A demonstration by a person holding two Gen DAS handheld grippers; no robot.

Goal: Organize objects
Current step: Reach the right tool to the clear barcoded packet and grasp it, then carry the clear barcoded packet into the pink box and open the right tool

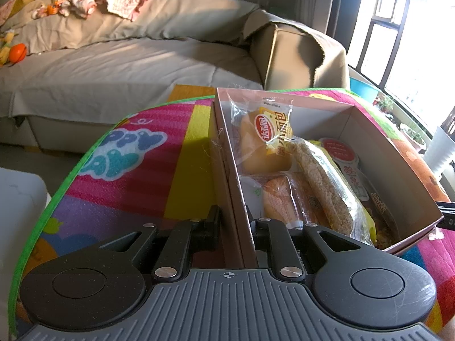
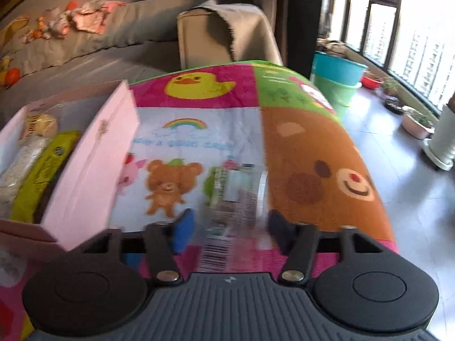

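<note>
1. In the left wrist view, the left gripper [image 1: 236,221] is clenched on the near wall of the pink cardboard box [image 1: 227,170]; one finger sits outside the wall, the other inside, at the lower centre of the frame.
2. Inside the box, just beyond that grip, lie wrapped snacks: a long rice bar [image 1: 321,182] running diagonally, a bun in a yellow-printed wrapper [image 1: 267,142] above it toward the frame's centre, and another wrapped bread [image 1: 281,199] close to the inner finger.
3. In the right wrist view, the right gripper [image 2: 229,227] has a clear plastic packet [image 2: 233,196] between its fingers at the lower centre. The picture is smeared with motion, so whether the pads press on the packet cannot be told; the jaws stand part-way apart around it.
4. The packet lies on the colourful play mat [image 2: 298,147], beside a printed bear, with a barcode showing near the gripper's body.
5. The pink box [image 2: 93,156] stands at the left of this frame, apart from the packet, with a green wrapper visible inside.
6. Beyond the mat, a grey sofa [image 1: 113,71] fills the upper left, and windows [image 2: 412,28] fill the upper right.
</note>
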